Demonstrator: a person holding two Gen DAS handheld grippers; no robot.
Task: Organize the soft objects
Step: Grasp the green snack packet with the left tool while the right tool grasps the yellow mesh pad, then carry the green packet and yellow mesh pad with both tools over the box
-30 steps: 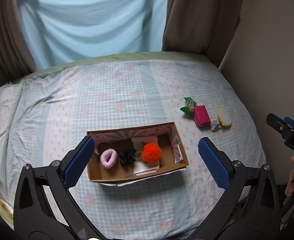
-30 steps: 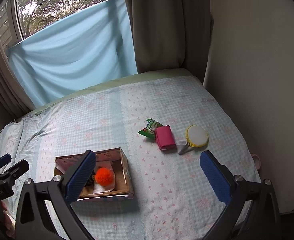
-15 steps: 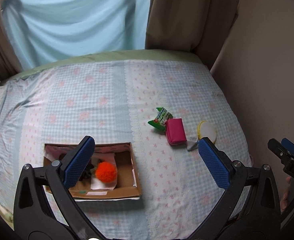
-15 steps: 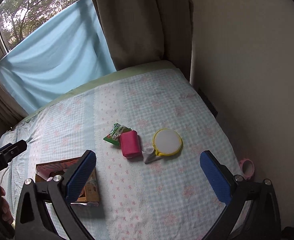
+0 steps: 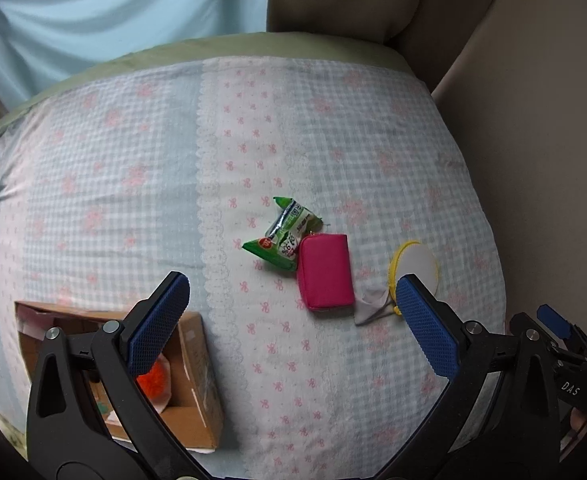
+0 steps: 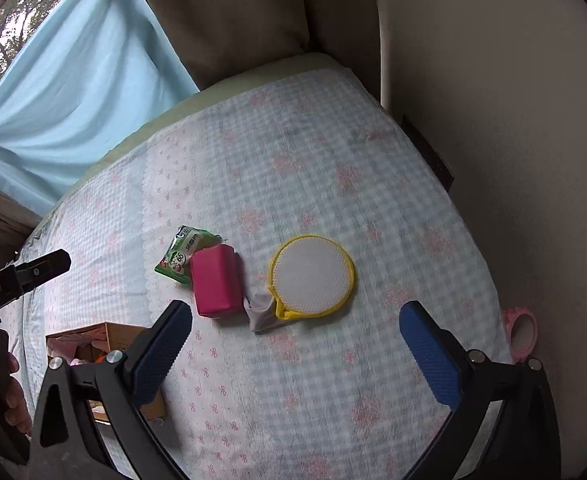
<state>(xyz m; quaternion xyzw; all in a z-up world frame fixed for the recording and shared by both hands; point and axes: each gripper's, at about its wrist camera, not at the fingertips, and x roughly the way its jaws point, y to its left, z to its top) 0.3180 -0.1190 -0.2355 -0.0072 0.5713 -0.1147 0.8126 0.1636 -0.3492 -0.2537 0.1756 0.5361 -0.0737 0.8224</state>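
Left gripper point(image 5: 293, 314): jaws stood wide apart and held nothing, hovering above the bed point(image 5: 133, 168); its blue pads point(image 5: 157, 322) framed the cluster of small items.
Right gripper point(image 6: 295, 354): also spread wide and empty, above the bed's near right part.
Pink pouch point(image 5: 325, 270): lay flat on the checked cover, right of centre, touching the green packet point(image 5: 283, 234) on its far left side.
Yellow-rimmed mesh disc point(image 6: 311, 276): lay just right of the pouch, with a grey scrap of cloth point(image 6: 261, 314) between them at the near side.
Cardboard box point(image 5: 191, 364): sat near left on the bed, well apart from the cluster.
Left view only: an orange pompom point(image 5: 153, 380) showed inside the box, partly behind the gripper's left finger.
Right view only: the disc was seen whole, a pink roll point(image 6: 523, 330) lay off the bed's right edge by the wall, and a hand point(image 6: 13, 396) gripped the other tool at the left border.
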